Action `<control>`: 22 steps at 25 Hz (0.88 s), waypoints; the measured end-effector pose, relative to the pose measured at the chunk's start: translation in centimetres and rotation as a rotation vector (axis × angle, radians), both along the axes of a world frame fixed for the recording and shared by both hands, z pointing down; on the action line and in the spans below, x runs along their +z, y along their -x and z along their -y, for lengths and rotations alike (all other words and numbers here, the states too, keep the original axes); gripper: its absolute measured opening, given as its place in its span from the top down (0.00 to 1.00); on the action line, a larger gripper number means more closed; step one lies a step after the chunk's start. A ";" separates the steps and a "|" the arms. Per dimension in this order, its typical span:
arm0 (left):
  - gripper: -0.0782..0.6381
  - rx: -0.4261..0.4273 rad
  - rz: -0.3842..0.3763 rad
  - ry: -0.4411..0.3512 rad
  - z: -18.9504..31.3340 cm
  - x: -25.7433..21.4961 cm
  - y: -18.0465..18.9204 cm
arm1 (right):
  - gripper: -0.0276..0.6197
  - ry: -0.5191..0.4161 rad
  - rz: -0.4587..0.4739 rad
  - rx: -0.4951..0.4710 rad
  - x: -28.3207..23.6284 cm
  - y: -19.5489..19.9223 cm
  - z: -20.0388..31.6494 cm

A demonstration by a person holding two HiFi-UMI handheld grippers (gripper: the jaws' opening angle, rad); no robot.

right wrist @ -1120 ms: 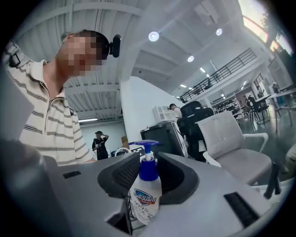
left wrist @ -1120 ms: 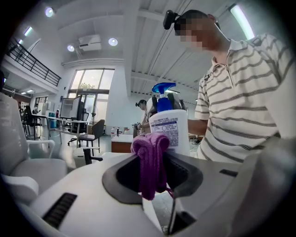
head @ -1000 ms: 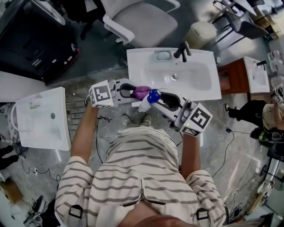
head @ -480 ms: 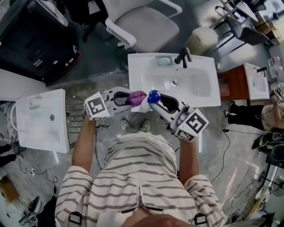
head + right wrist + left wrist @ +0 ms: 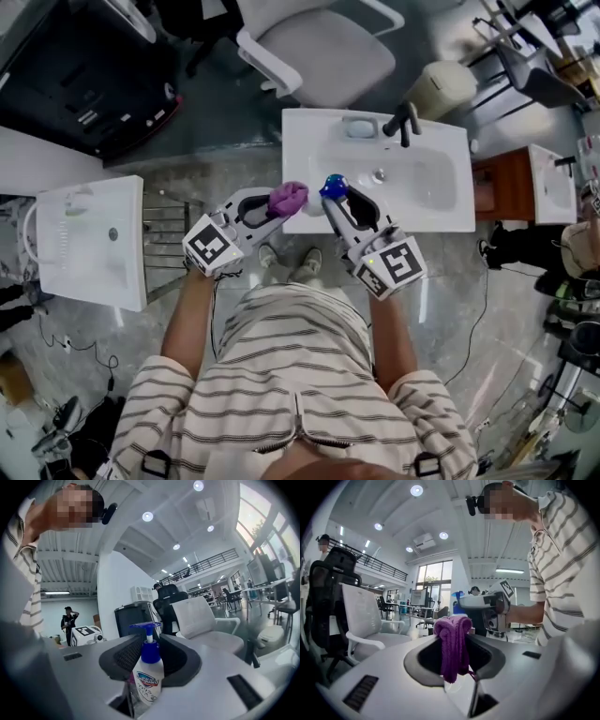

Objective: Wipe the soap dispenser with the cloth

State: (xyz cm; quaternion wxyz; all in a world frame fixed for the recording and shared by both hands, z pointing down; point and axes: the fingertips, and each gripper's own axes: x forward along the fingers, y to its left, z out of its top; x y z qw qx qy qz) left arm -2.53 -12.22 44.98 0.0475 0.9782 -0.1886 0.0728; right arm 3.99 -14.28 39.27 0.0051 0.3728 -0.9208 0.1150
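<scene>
The only print that could be read was the brand word "Safeguard", on the blue-and-red badge of the label [image 5: 148, 679] on the soap dispenser [image 5: 146, 665]. The dispenser stood upright between the jaws of the right gripper [image 5: 148, 644], with the label turned back toward that gripper's camera. The small characters above the brand word and the fine print below it were too small to read. The cubes at the rear of the right gripper and the left gripper [image 5: 279, 202] bore square black-and-white markers [image 5: 401, 263], patterns without letters or numbers.
</scene>
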 end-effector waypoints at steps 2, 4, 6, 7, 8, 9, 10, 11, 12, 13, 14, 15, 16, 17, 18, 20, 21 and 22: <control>0.72 -0.048 -0.005 0.002 0.2 -0.1 0.4 | 0.76 0.005 -0.024 0.047 1.3 -0.1 0.8; 0.72 -0.108 0.010 -0.005 0.6 0.1 0.9 | 0.76 0.011 -0.052 0.083 2.6 0.0 1.6; 0.72 -0.183 0.016 -0.016 1.2 0.3 1.7 | 0.76 0.018 -0.074 0.102 4.1 0.4 2.4; 0.72 -0.224 0.018 -0.017 1.5 0.4 2.2 | 0.76 0.021 -0.084 0.108 4.8 0.7 2.9; 0.72 -0.264 0.021 -0.017 1.9 0.6 2.8 | 0.76 0.025 -0.094 0.112 5.6 0.9 3.3; 0.72 -0.301 0.030 -0.017 2.2 0.9 3.3 | 0.76 0.028 -0.103 0.117 6.3 1.1 3.7; 0.72 -0.333 0.042 -0.017 2.5 1.3 3.7 | 0.76 0.031 -0.112 0.123 7.1 1.3 4.1; 0.72 -0.359 0.051 -0.014 2.8 1.7 4.1 | 0.76 0.032 -0.122 0.129 7.7 1.4 4.6; 0.72 -0.382 0.055 -0.009 3.0 2.1 4.5 | 0.76 0.032 -0.131 0.134 8.3 1.6 5.1; 0.72 -0.400 0.055 -0.003 3.3 2.4 4.8 | 0.76 0.032 -0.140 0.139 9.0 1.8 5.6; 0.72 -0.414 0.056 0.004 3.4 2.6 5.1 | 0.76 0.034 -0.148 0.143 9.6 2.0 6.1; 0.72 -0.423 0.058 0.010 3.5 2.8 5.3 | 0.76 0.035 -0.155 0.146 10.3 2.2 6.5; 0.72 -0.430 0.064 0.015 3.5 3.0 5.5 | 0.76 0.036 -0.164 0.147 10.9 2.4 6.9; 0.72 -0.435 0.071 0.020 3.4 3.3 5.7 | 0.76 0.037 -0.173 0.147 11.5 2.6 7.3; 0.72 -0.438 0.076 0.028 3.4 3.6 5.8 | 0.76 0.038 -0.182 0.146 12.1 2.8 7.7; 0.72 -0.439 0.073 0.050 3.5 4.0 6.0 | 0.76 0.039 -0.200 0.142 13.0 3.2 8.4; 0.72 -0.439 0.067 0.060 3.5 4.2 6.1 | 0.76 0.042 -0.206 0.140 13.5 3.3 8.7; 0.72 -0.438 0.065 0.065 3.6 4.4 6.1 | 0.76 0.046 -0.210 0.139 14.0 3.5 9.1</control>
